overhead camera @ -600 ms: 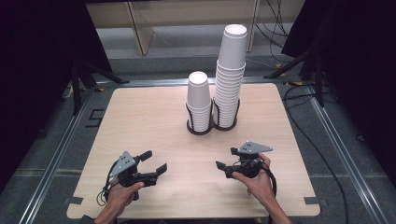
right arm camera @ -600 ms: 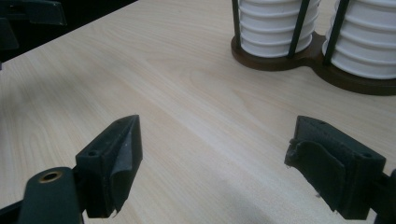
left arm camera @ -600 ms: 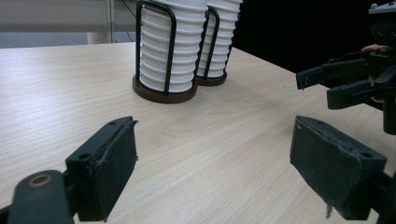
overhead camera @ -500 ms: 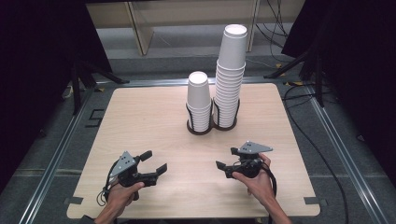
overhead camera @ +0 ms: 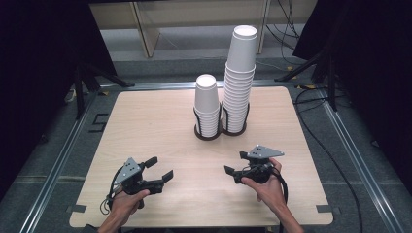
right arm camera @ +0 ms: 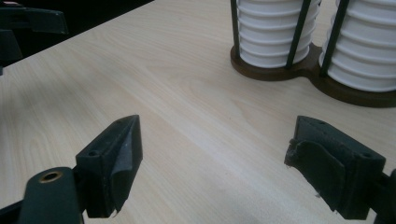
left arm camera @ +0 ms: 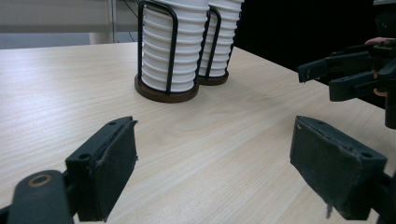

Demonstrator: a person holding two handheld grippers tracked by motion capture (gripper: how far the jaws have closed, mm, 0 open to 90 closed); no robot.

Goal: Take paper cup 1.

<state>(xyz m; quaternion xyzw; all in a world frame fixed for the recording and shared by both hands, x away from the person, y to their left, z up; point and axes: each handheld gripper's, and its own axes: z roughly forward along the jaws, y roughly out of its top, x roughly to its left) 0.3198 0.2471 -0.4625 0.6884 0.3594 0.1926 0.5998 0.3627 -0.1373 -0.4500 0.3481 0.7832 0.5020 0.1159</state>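
At table centre: two paper cup stacks point(overhead camera: 208, 104), light, crushable; we judge the rim safest. Left gripper point(overhead camera: 160, 169) and right gripper point(overhead camera: 234, 165) gape, empty.

Little change. Left gripper point(overhead camera: 158, 169) and right gripper point(overhead camera: 235, 166) sit where they did, low over the table point(overhead camera: 145, 126); any shift seems too slight to tell from above. Both jaws gape.
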